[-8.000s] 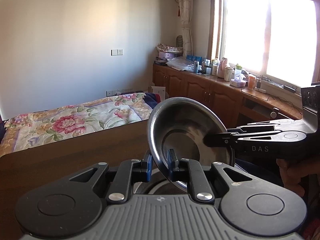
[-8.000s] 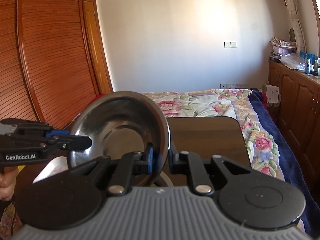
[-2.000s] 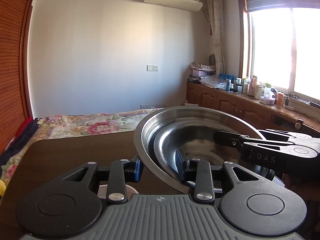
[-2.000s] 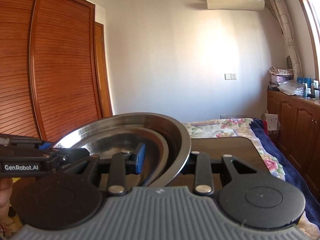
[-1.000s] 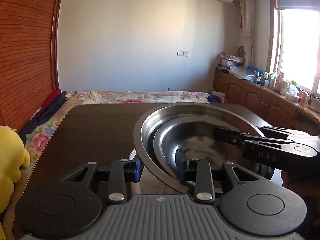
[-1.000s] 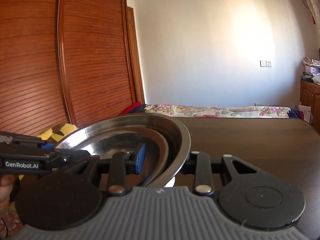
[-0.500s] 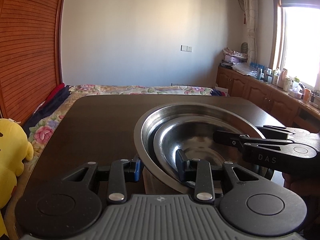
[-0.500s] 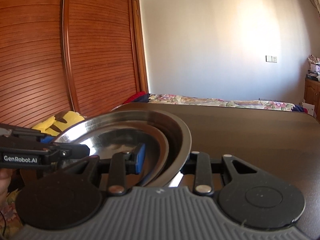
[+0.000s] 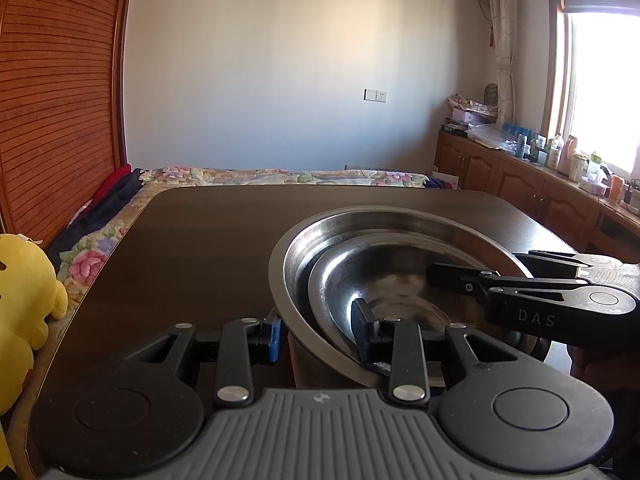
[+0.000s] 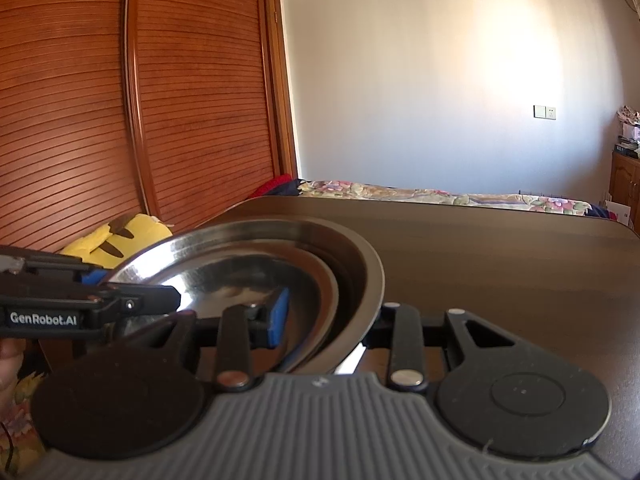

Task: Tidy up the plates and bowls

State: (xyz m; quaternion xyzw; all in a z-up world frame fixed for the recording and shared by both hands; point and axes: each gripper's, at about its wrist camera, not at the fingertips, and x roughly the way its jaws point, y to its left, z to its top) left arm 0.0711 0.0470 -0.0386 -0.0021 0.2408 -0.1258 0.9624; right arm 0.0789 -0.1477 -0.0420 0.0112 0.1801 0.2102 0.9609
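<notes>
A large steel bowl [image 9: 296, 248] with a smaller steel bowl [image 9: 360, 280] nested inside is held roughly level just above the dark brown table [image 9: 192, 240]. My left gripper [image 9: 318, 334] is shut on the near walls of both bowls, one finger outside and one inside. From the right, my right gripper [image 9: 472, 270] clamps the opposite side. In the right wrist view the large bowl [image 10: 360, 256] and small bowl [image 10: 256, 268] fill the centre, with my right gripper [image 10: 332, 316] shut across their walls and my left gripper [image 10: 132, 286] on the far rim.
A white sliver [image 10: 351, 360] shows under the bowls. A yellow plush toy [image 9: 20, 300] lies off the table's left edge, by the wooden wardrobe [image 10: 80, 120]. A floral bed [image 9: 280, 176] lies beyond the table, and cluttered cabinets [image 9: 520, 184] line the right wall.
Eight seconds ago both grippers held one small bowl tilted upright. Now it sits nested in a larger bowl, held level. Over the last second the bowls dropped closer to the table.
</notes>
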